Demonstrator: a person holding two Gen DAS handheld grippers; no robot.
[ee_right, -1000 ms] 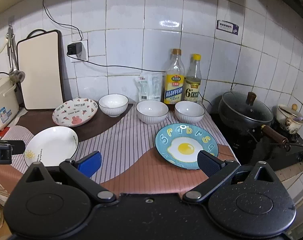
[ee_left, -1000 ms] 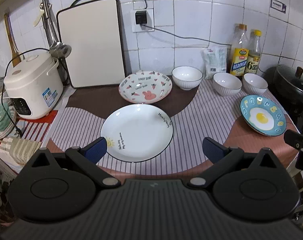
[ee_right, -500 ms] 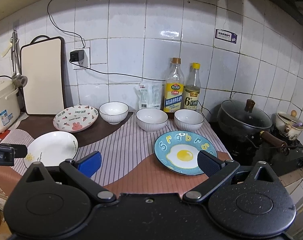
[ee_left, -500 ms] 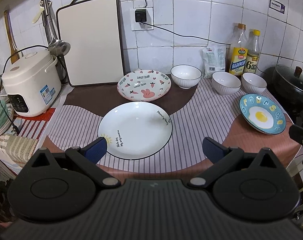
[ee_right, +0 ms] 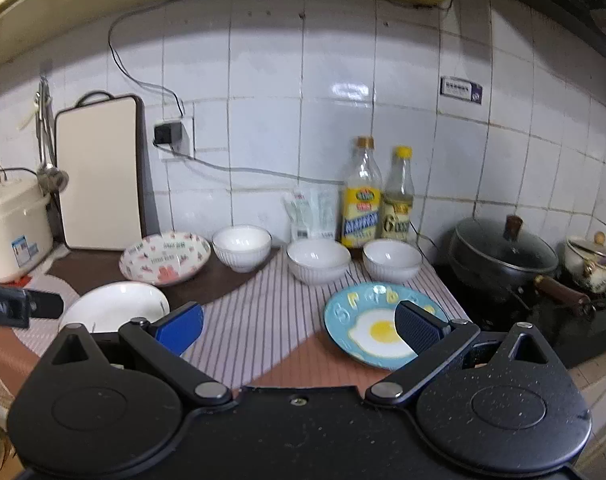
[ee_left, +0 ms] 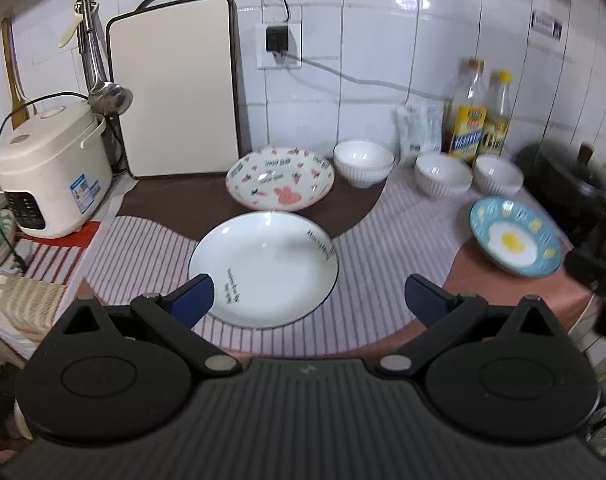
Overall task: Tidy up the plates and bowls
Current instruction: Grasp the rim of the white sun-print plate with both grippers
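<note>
White plate (ee_left: 263, 268) lies just ahead of the left gripper (ee_left: 309, 300) (wide, empty)

Three plates sit on the counter: a white plate (ee_left: 263, 270), a pink rabbit-patterned plate (ee_left: 279, 178) and a blue fried-egg plate (ee_left: 515, 237). There are three white ribbed bowls, one on the left (ee_left: 363, 163), one in the middle (ee_left: 443, 175) and one on the right (ee_left: 499, 174), plus two oil bottles, a yellow-labelled one (ee_right: 363, 196) and a paler one (ee_right: 399, 196), and what looks like one small packet (ee_right: 311, 212), though it is blurred. Also counted are one rice cooker (ee_left: 51, 168), one cutting board (ee_left: 175, 84), one lidded black pan (ee_right: 503, 252), one small lidded pot (ee_right: 593, 260) and one hanging ladle (ee_left: 103, 80).
</note>
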